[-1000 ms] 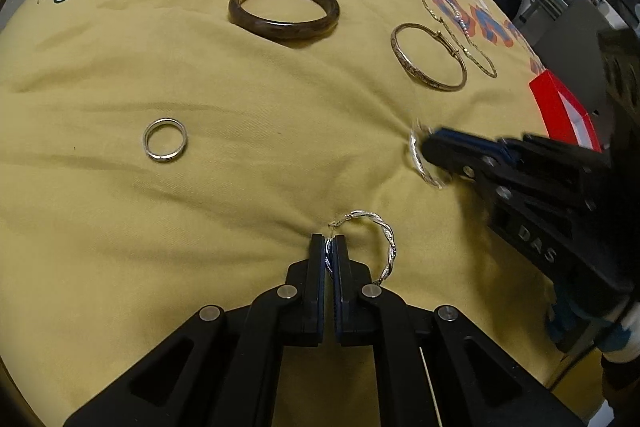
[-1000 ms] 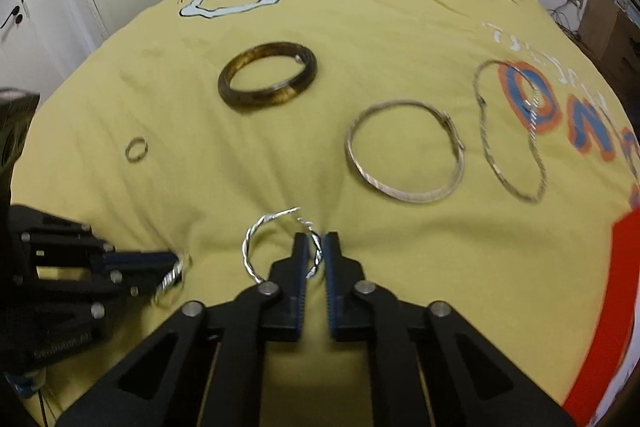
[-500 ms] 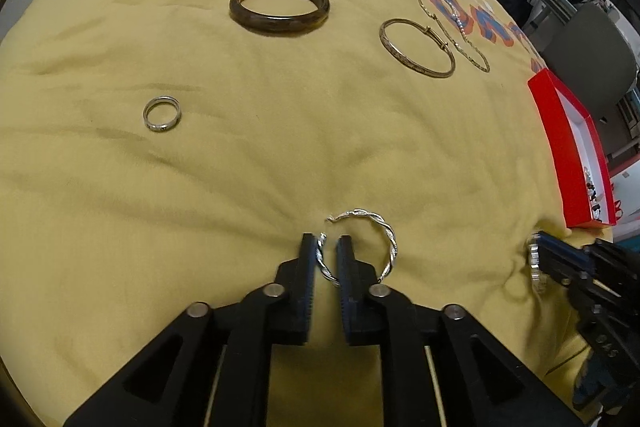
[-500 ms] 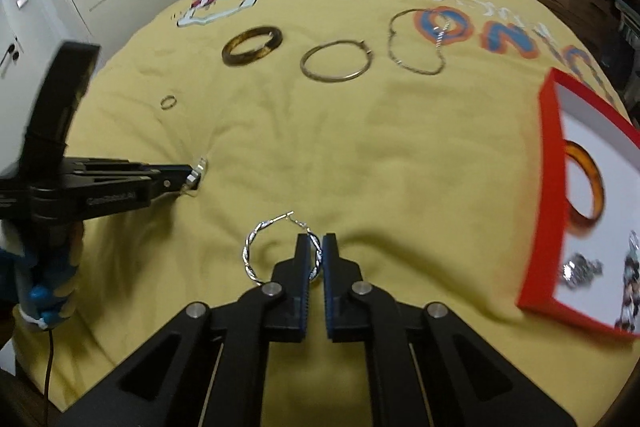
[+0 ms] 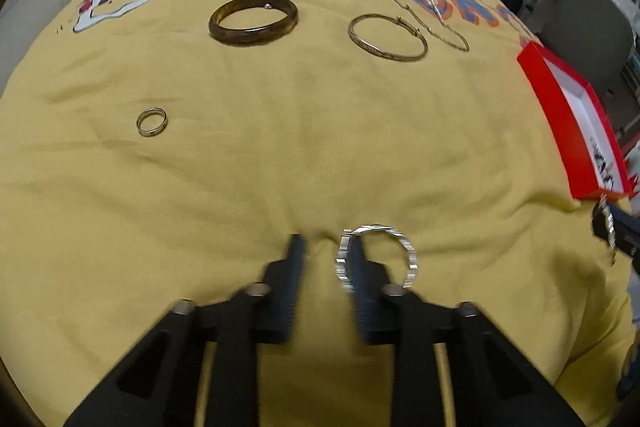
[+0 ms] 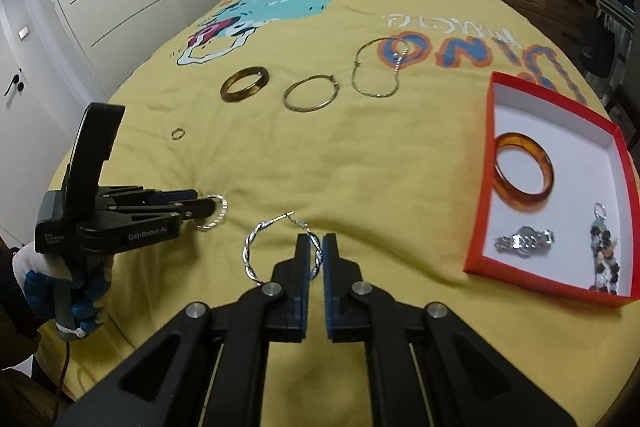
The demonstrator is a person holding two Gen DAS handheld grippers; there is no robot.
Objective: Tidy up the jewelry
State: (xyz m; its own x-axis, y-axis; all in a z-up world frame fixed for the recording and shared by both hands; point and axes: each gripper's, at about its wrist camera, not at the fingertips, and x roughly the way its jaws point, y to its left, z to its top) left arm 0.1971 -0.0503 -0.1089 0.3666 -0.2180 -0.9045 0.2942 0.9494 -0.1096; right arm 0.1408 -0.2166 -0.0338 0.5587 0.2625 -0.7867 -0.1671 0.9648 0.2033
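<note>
Left gripper (image 5: 326, 249): jaws spread; a twisted silver hoop (image 5: 376, 257) hangs around its right finger, over the yellow bedspread (image 5: 280, 147). Right gripper (image 6: 316, 247): jaws pressed on a second twisted hoop (image 6: 280, 251), which extends left of the fingers. Red box (image 6: 480, 187) lies to the right, well apart.

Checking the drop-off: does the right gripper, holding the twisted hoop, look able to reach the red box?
Probably yes. The right gripper is shut on the twisted hoop, and the red box lies open to its right on the bedspread, with nothing between them and bare floor beside the amber bangle.
</note>
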